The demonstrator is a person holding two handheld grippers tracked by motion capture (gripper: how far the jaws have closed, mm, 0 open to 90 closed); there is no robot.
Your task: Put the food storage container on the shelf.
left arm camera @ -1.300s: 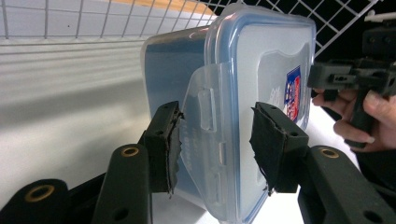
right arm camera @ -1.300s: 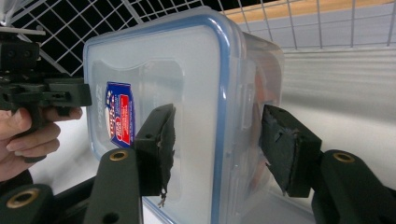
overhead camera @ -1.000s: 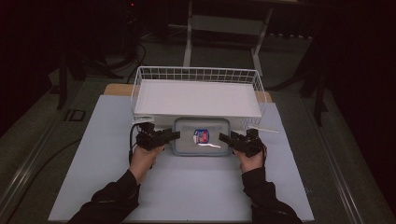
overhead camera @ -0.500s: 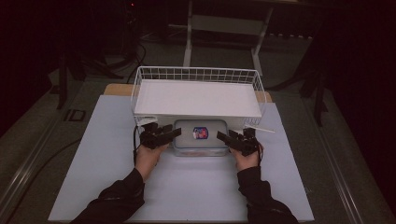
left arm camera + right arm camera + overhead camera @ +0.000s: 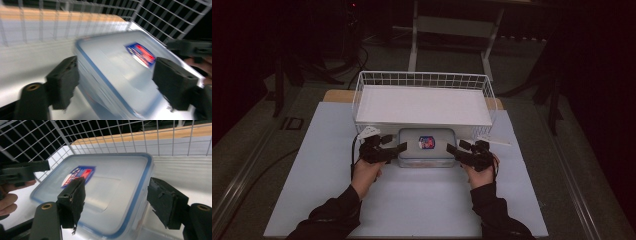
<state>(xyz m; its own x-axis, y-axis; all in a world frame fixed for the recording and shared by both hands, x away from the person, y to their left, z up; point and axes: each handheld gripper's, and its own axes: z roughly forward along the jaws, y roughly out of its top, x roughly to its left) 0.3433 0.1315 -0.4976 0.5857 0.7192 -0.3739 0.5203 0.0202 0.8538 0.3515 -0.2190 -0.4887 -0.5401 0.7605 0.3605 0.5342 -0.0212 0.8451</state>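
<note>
container (image 5: 426,146) now against basket (image 5: 422,80) | left gripper (image 5: 115,82) opening, right gripper (image 5: 117,202) wide, both straddling its ends

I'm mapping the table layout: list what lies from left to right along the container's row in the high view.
left tongs → lidded plastic container → right tongs

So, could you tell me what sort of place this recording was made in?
Most likely a lab or studio set up for recording handling work, not a home. A plain white table stands in a dark room, metal stand legs rise behind it, and cables trail across the floor.
</note>
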